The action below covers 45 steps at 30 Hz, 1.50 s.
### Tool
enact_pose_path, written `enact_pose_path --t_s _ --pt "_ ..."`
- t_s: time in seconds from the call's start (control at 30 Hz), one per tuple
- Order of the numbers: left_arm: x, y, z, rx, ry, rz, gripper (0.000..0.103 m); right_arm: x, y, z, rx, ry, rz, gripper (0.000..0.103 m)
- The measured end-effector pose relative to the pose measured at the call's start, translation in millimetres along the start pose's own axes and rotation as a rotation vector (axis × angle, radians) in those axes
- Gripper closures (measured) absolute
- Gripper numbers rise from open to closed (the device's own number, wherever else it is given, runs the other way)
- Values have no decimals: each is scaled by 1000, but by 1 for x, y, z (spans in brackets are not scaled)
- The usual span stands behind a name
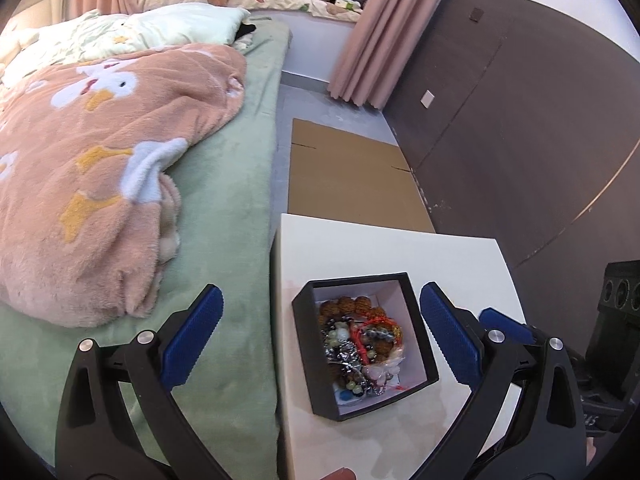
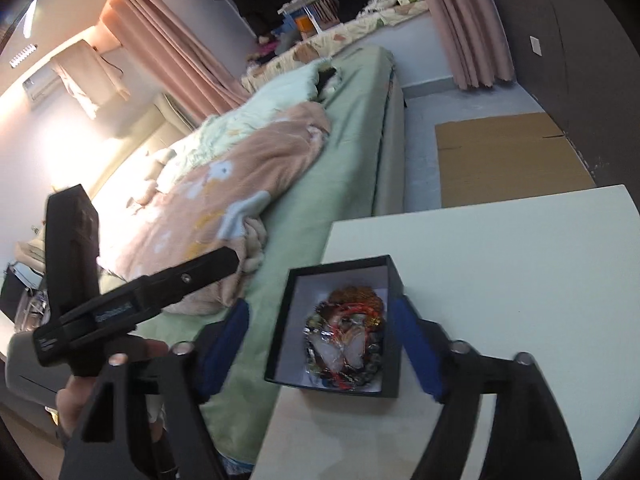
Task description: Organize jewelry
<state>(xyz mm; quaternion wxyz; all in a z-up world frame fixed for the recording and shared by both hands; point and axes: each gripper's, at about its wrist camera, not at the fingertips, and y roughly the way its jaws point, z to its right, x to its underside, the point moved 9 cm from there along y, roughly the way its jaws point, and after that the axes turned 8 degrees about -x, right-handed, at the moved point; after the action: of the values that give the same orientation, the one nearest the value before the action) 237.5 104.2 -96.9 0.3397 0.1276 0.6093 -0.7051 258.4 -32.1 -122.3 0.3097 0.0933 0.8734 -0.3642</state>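
Note:
A black open box [image 1: 424, 344] with a white lining sits on a white table [image 1: 400, 248]. It holds a tangled pile of jewelry [image 1: 358, 346]: brown bead bracelets, red cord, pale stones. My left gripper [image 1: 320, 340] is open and empty, its blue pads either side of the box above the table's left part. The right gripper's blue tip [image 1: 504, 322] shows just right of it. In the right wrist view the same box [image 2: 394, 320] with jewelry [image 2: 348, 340] lies between the open blue pads of my right gripper [image 2: 324, 344]. The left gripper's body [image 2: 120, 304] is at the left.
A bed with a green sheet [image 1: 232, 208] and a pink duck blanket [image 1: 92, 168] adjoins the table's left edge. Flat cardboard [image 1: 352, 176] lies on the floor beyond the table. A dark wall panel [image 1: 520, 120] runs along the right. Pink curtains [image 1: 372, 40] hang behind.

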Motion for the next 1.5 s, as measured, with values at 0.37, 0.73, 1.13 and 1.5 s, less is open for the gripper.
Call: enact_pose_path --t_s 0.37,0.73,1.13,1.5 --pt "18 -30 16 -32 76 58 5 8 -66 38 175 24 44 8" --pt "38 -63 50 -80 181 134 5 23 -120 61 309 30 73 7" --pt "65 -88 76 -153 293 217 5 35 -157 62 336 -1 141 7" --pt "81 -102 86 -136 323 257 5 44 -172 58 342 -21 186 7"
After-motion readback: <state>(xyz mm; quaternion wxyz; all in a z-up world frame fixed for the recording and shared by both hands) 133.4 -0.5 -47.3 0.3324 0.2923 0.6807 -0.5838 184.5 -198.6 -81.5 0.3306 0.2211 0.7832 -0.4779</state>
